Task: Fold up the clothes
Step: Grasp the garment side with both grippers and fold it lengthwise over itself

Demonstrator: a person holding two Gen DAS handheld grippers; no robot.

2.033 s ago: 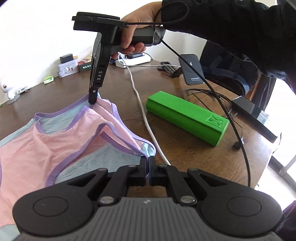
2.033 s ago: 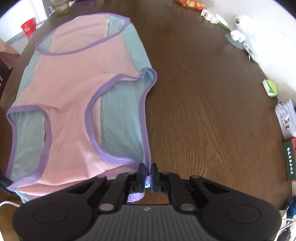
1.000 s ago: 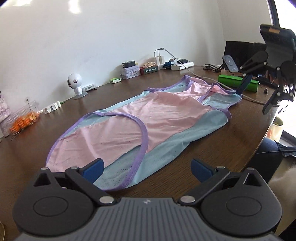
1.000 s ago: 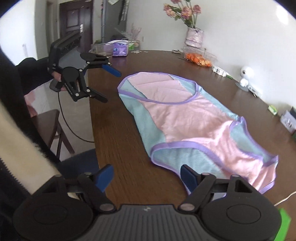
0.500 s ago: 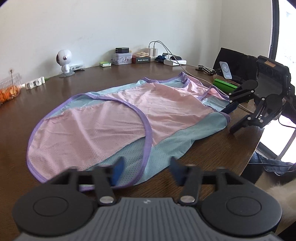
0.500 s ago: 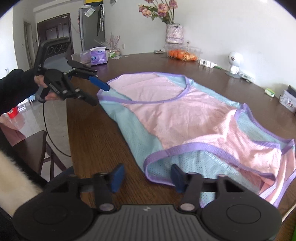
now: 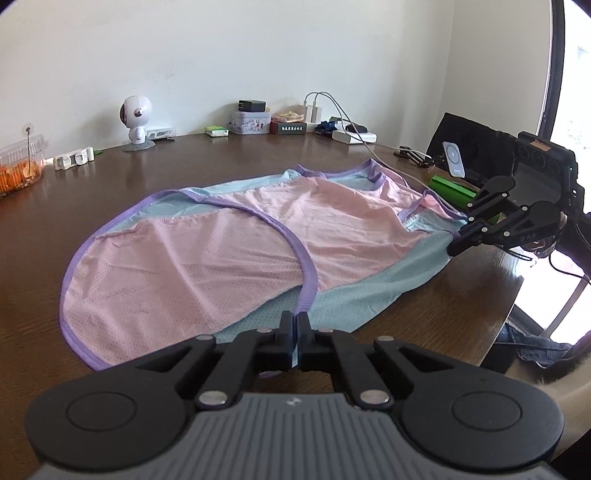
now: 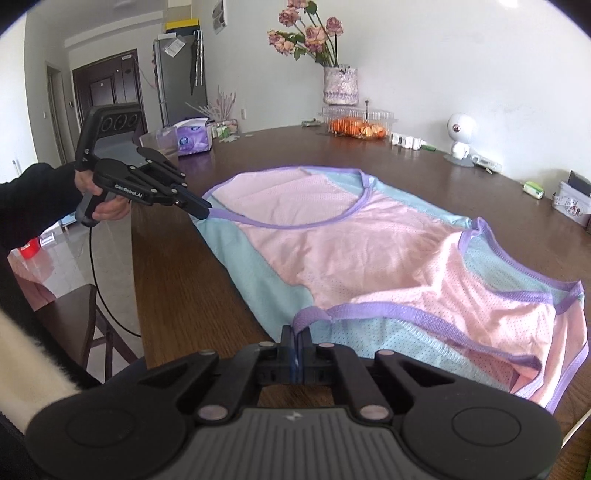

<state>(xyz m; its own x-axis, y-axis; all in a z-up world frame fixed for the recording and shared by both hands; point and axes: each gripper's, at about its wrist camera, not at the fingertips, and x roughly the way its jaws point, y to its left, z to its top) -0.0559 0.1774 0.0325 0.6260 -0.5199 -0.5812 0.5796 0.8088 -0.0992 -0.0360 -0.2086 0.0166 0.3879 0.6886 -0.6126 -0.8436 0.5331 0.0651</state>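
Left wrist view: one pink, blue and purple mesh garment [image 7: 236, 243] is lying spread flat on one brown table [image 7: 424, 314]; one clear box of oranges [image 7: 18, 168] is sitting at the far left edge, and one green box [image 7: 448, 187] is lying beyond the garment near the right. The left gripper [image 7: 296, 320] is pinching the garment's near purple-trimmed edge, jaws pressed together on the fabric. The right gripper [image 7: 453, 248] is gripping the far blue edge likewise. Right wrist view: one vase [image 8: 340, 85] is holding several dried roses [image 8: 306, 31]. The right gripper [image 8: 296, 334] is clamping a purple hem loop, jaws closed on it; the left gripper [image 8: 205, 213] is nipping the far corner.
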